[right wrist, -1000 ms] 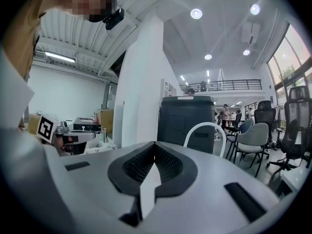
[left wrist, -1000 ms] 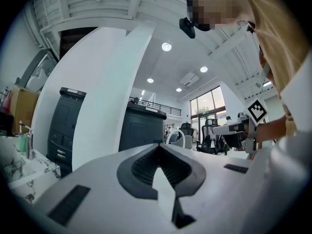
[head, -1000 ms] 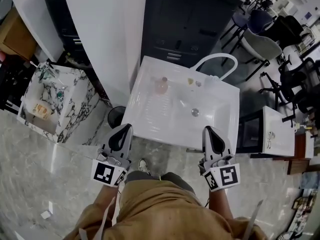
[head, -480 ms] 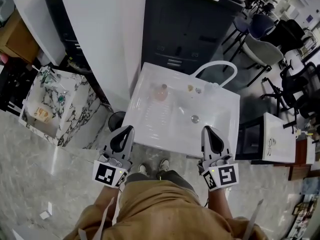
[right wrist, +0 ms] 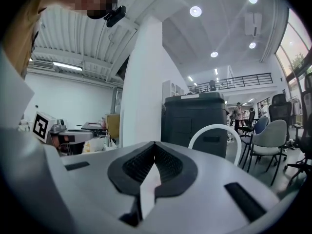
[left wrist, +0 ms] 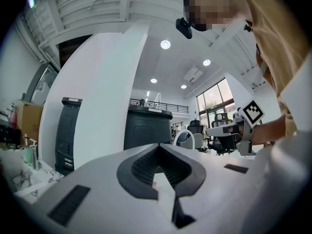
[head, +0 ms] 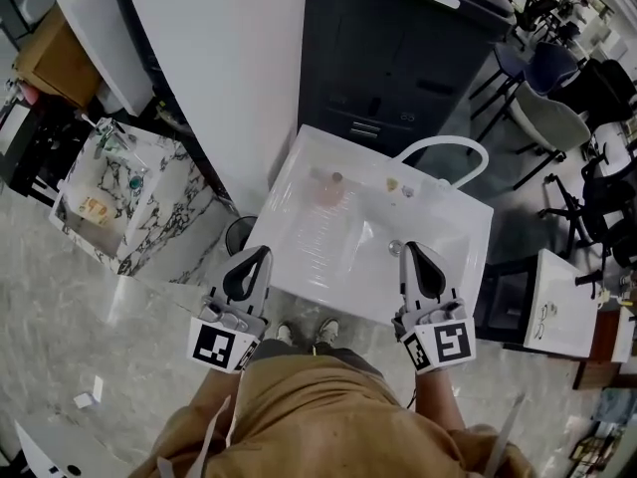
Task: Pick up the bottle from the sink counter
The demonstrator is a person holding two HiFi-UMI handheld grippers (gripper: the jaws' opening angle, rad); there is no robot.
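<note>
The white sink counter [head: 299,182] sits in the middle of the head view, and the bottle [head: 327,190], a small pale pink one with a dark cap, stands on the counter's flat top near its back left corner, left of the basin. The drain [head: 395,248] lies in the basin, towards the counter's right half. A white arched faucet [head: 444,146] rises from the counter's back edge, and two small items [head: 400,186] sit on the back rim between the bottle and the faucet; they are too small to identify. The left gripper [head: 257,256] hovers over the counter's front left edge, well apart from the bottle, with its jaws pressed together and nothing between them. The right gripper [head: 415,252] hangs over the counter's front right part, just beside the drain, its jaws likewise together and empty. Behind the counter stands a dark cabinet [head: 398,58], and to the counter's left a white pillar [head: 224,68] and a marble-patterned washstand [head: 149,217]. The person's shoes [head: 304,332] show just in front of the counter's front edge.
</note>
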